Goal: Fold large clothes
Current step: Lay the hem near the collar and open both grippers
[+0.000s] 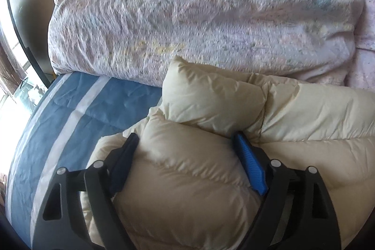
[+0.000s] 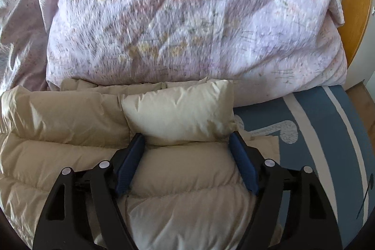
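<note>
A cream puffer jacket [image 1: 211, 168] is spread on the blue striped bed [image 1: 77, 114], against a pink quilt [image 1: 187, 15]. Its padding is straddled by the wide-spread left claw [image 1: 187, 144] and right claw [image 2: 187, 144]; whether it is gripped cannot be told

Readable text: none could be made out in either wrist view.
Blue bed sheet [image 2: 328, 132]: it carried white stripes and a speckled white curved motif at about 3 o'clock in the right wrist view, a shape and not a legible letter or number.
Floral quilt [image 2: 187, 15]: its print was a blurred pattern only, with no words.
</note>
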### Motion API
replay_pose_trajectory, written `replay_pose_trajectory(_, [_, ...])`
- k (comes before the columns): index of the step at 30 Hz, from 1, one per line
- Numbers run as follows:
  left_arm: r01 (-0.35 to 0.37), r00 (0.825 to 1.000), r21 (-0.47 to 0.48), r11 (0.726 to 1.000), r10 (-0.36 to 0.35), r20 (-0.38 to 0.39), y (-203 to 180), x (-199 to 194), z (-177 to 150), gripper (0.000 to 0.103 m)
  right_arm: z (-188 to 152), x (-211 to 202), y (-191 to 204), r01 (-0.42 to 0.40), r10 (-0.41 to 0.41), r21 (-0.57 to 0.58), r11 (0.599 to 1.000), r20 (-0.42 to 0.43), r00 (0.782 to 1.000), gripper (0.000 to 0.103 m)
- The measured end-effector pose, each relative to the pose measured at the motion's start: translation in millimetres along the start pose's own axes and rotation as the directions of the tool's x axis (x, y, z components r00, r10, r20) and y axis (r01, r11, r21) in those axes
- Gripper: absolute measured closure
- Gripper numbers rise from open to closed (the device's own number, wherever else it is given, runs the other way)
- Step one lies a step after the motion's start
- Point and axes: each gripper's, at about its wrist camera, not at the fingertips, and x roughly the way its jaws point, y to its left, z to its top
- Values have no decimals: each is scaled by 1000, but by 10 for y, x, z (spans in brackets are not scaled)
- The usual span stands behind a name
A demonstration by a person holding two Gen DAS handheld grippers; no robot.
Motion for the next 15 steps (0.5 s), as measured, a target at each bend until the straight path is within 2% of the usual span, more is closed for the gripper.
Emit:
replay_pose_trajectory(8, [1, 1000, -20, 1000, -1, -8, 66, 107, -9, 13, -29, 151, 176, 10, -10, -20, 1000, -21, 1000, 21])
replay_pose_trajectory(15, [0, 998, -16, 1000, -1, -61, 130, 238, 33, 9, 43, 338, 252, 16, -17, -26, 1000, -41, 999, 19])
